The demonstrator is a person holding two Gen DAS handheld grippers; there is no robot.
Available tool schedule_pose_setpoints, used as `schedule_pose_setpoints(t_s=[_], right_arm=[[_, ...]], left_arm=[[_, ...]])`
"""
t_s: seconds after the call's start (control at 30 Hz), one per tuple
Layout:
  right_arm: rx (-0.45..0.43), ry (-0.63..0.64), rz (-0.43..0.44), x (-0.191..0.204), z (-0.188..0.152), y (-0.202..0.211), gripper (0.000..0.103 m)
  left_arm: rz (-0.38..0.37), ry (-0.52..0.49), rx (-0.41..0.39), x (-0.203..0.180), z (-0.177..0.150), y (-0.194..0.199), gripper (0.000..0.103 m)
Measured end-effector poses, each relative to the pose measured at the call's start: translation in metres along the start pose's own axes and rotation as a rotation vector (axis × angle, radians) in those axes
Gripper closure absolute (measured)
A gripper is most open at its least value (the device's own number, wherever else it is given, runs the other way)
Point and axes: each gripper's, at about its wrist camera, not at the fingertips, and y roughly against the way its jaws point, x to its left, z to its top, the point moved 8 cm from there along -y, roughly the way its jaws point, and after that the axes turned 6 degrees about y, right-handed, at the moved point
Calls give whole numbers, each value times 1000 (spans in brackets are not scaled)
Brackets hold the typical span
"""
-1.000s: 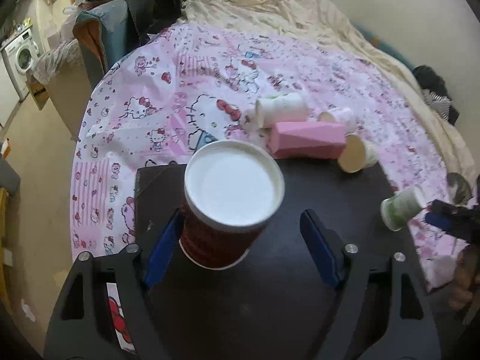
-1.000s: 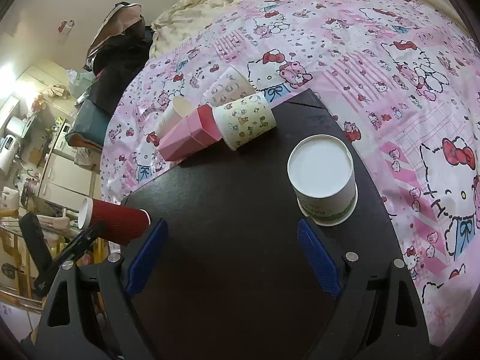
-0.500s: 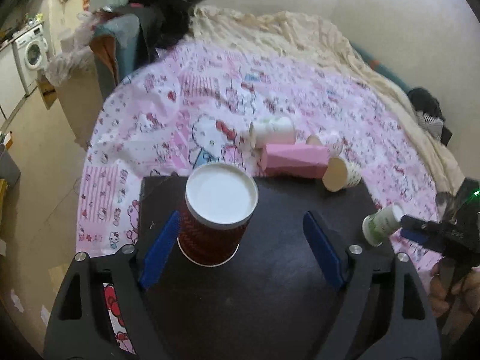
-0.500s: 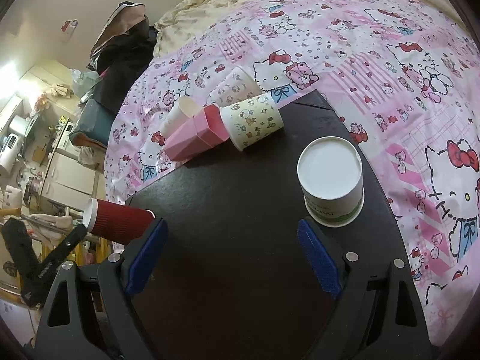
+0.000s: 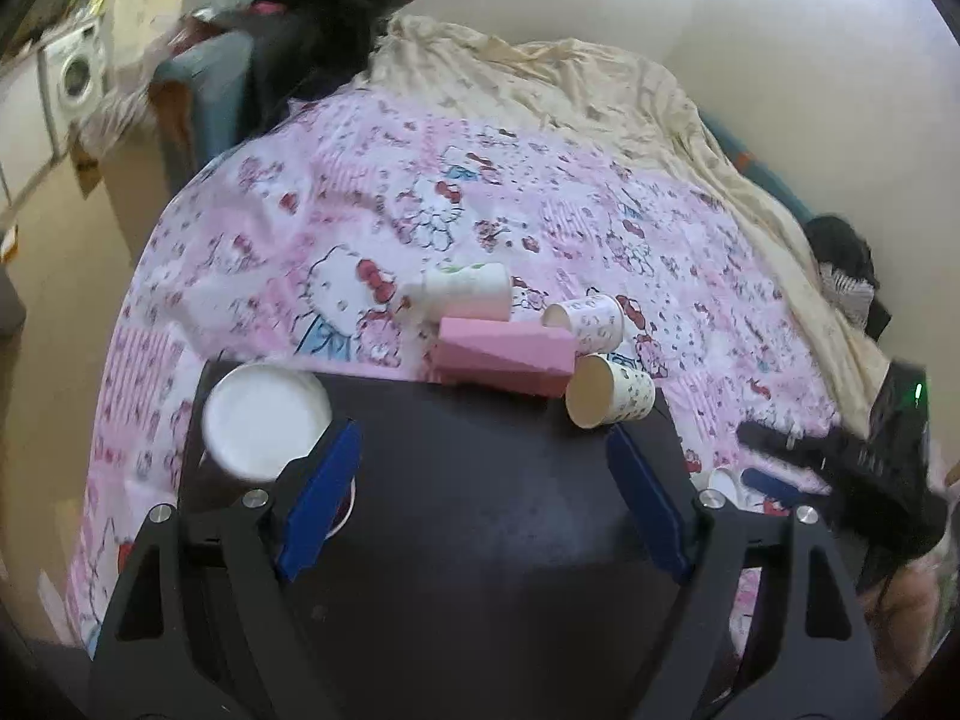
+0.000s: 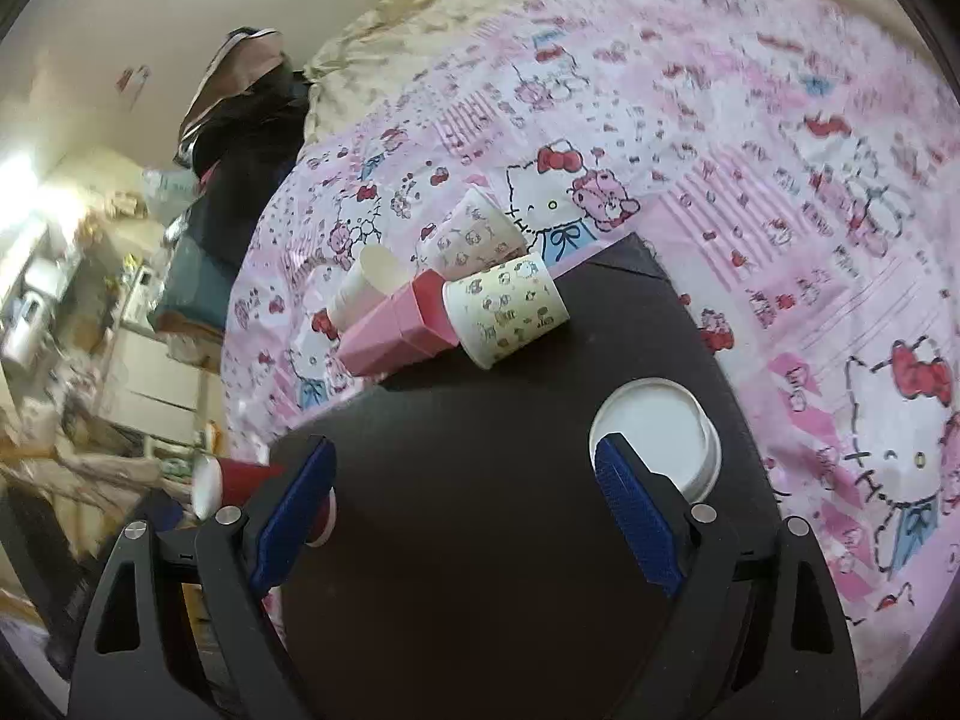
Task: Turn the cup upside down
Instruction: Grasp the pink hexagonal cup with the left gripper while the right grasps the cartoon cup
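Note:
A red ribbed cup stands upside down on the black board, left of my left gripper, which is open and empty. The red cup also shows in the right wrist view, behind the left finger. A white and green cup stands upside down at the board's right side, just past the right finger of my right gripper, which is open and empty. Several cups lie on their sides at the board's far edge: a patterned cup, a pink faceted cup, a white one.
The black board lies on a pink Hello Kitty bedspread. A cream blanket is bunched at the back. Dark bags and clothes sit at the bed's far left. The right gripper shows at the right edge of the left wrist view.
My left gripper has pulled back and shifted right, so the red cup now stands outside its left finger. My right gripper has moved forward, nearer the white and green cup.

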Motion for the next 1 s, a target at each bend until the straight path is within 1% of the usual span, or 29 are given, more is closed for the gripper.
schedule_pose_setpoints(t_s=[0.1,0.17,0.23,0.3,0.33,0.37,0.4,0.43,0.5,0.57,0.63,0.67,0.7,0.73,0.83,0.93,1.0], right_arm=[[-18,-35,-17,-9,20,-3,13],[-11,-42,-18,-11,33,-9,12],[17,-71,5,-15,44,-19,13],[49,-108,23,-20,52,-30,12],[63,-124,28,-23,55,-36,13],[76,-138,29,-26,59,-41,16],[89,-151,22,-30,62,-48,20],[97,-160,16,-33,65,-53,26],[103,-206,10,-40,68,-62,28],[124,-274,24,-45,68,-74,30],[136,-311,28,-48,70,-82,31],[144,-328,28,-49,70,-88,34],[147,-344,31,-50,71,-91,35],[149,-363,37,-51,71,-94,36],[163,-397,45,-52,70,-105,39],[185,-422,46,-55,66,-117,39],[197,-429,43,-57,63,-123,39]], left_arm=[[-13,24,31,-7,4,-17,21],[1,26,38,-10,8,-29,21],[21,31,57,-11,13,-45,21],[26,63,76,-11,18,-60,21],[31,88,90,-10,21,-68,21],[31,122,105,-9,25,-76,21],[35,149,114,-7,29,-81,21],[53,190,116,-4,34,-87,21],[44,273,122,-4,41,-98,21],[36,311,147,-5,44,-113,21],[52,378,176,2,43,-132,21],[56,418,182,6,42,-139,21],[60,476,202,11,38,-148,22],[53,507,218,13,35,-155,23],[47,577,249,20,29,-171,23],[85,598,269,27,23,-183,23],[91,649,282,31,18,-190,23]])
